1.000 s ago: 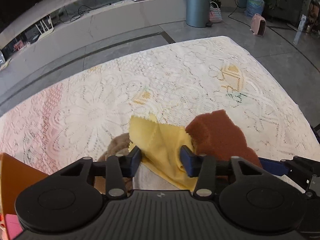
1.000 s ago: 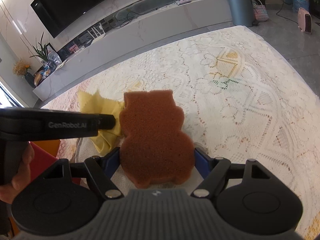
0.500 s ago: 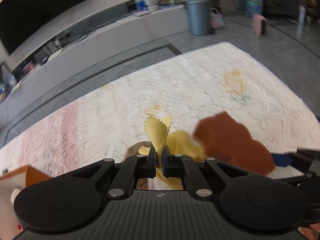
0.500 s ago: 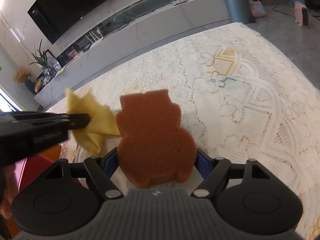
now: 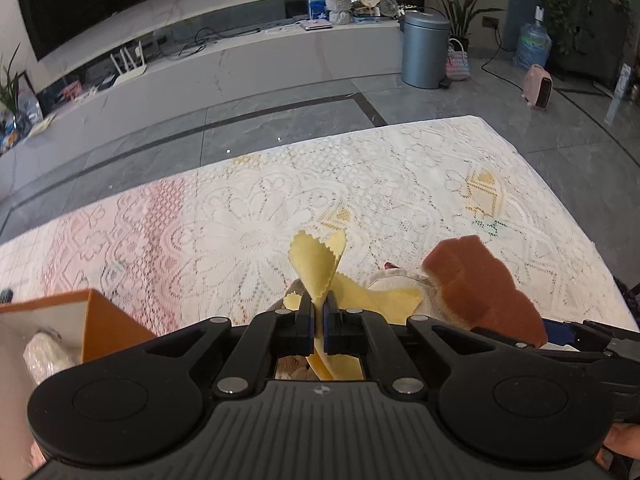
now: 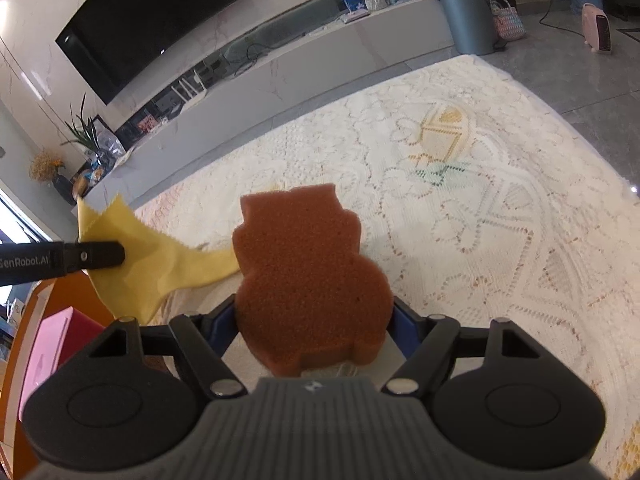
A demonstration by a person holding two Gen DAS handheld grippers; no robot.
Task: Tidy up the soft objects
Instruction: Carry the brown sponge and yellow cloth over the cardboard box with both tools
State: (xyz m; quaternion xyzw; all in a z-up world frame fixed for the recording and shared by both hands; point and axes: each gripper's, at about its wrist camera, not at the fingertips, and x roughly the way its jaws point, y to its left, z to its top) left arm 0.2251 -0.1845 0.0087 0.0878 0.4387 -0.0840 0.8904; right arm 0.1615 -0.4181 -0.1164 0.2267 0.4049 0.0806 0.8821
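1. Left claw (image 5: 319, 316) is pinched tight on the yellow cloth (image 5: 316, 268), whose zigzag edge sticks up past the fingertips
2. The rest of that cloth trails down and right toward the brown sponge (image 5: 480, 292)
3. Right claw (image 6: 314, 316) grips the bear-shaped brown sponge (image 6: 304, 276) by its two sides, blue pads pressing in, the sponge standing upright
4. From the right wrist view, the left claw's finger (image 6: 96, 256) lies across the yellow cloth (image 6: 156, 264), just left of the sponge
5. Under both claws lies the desk (image 5: 248, 224) with its white lace cover
6. An orange box (image 5: 100, 320) sits at the left, something pale inside it
7. A grey bin (image 5: 424, 52) stands on the floor beyond
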